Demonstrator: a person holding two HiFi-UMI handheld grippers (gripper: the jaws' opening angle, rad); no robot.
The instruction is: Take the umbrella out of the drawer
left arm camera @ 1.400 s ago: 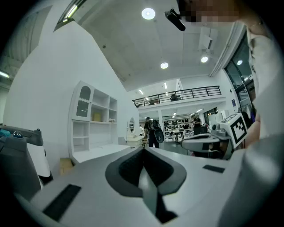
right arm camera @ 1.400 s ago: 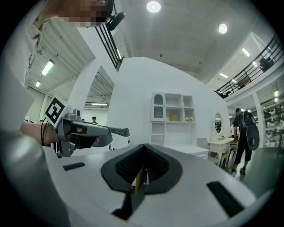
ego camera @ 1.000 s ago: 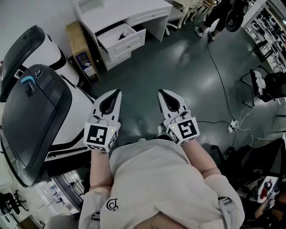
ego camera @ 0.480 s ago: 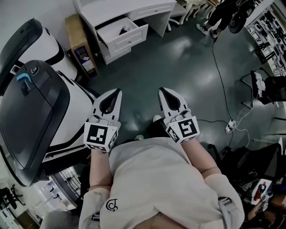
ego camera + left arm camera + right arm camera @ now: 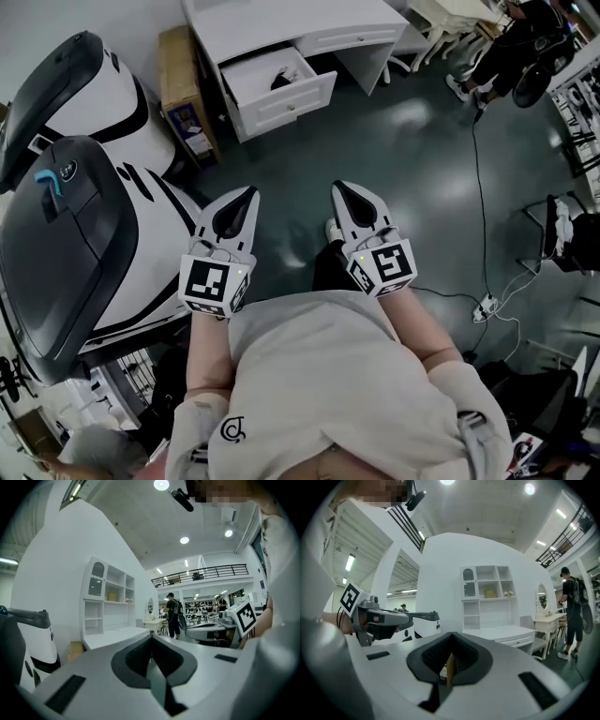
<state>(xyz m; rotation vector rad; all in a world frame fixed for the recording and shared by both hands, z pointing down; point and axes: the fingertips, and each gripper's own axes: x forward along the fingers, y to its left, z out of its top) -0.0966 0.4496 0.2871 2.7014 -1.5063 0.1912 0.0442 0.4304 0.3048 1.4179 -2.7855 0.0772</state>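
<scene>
You are at the very start of the job; nothing of it is done beyond the drawer (image 5: 312, 95) standing pulled out of the white desk (image 5: 281, 23); a small dark thing lies in it toward the right, which I take to be the umbrella (image 5: 279, 79), untouched and well apart from both tools; your left gripper (image 5: 249, 191) has its jaws pressed together on nothing, and your right gripper (image 5: 336, 187) looks the same, tips meeting and empty; both are held level in front of your chest, over bare floor, pointing toward the desk; all the work is left: close the distance, spread one pair of jaws, pinch the umbrella, and lift it clear of the drawer.
</scene>
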